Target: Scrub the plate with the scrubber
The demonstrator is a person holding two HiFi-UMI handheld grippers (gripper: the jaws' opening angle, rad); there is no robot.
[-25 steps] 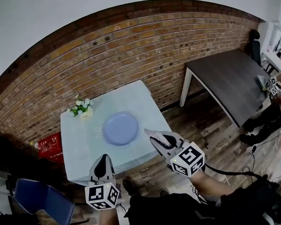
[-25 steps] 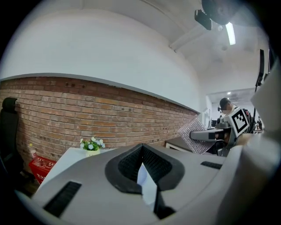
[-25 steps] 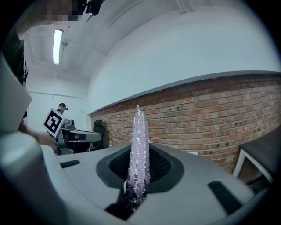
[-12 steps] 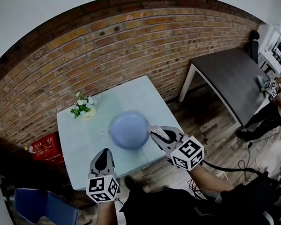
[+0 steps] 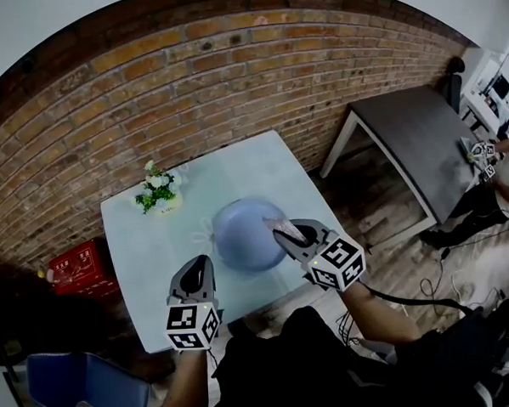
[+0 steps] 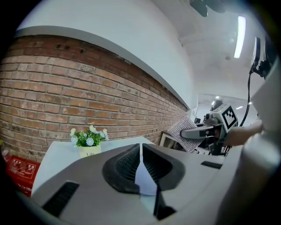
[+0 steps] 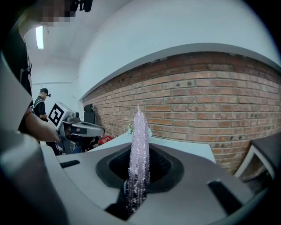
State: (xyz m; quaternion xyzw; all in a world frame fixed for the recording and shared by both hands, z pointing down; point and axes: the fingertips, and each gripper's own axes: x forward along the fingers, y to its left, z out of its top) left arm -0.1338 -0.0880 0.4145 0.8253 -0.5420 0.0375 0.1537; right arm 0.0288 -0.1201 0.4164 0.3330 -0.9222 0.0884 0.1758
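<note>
Right claw (image 5: 288,236) clamped on sparkly silver mesh scrubber (image 7: 139,149), at the round blue plate's (image 5: 239,235) right edge. Left claw (image 5: 197,265) closed, empty, apart from plate.

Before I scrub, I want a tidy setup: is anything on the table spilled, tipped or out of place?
Nothing stands out. The plate lies flat on the table, the flower pot stands upright, and the right gripper holds the scrubber.

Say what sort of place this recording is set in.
Probably an indoor studio or lab space staged as a dining corner: a brick wall, a small pale table with a plate and flower pot, and cables trailing on the wooden floor.
</note>
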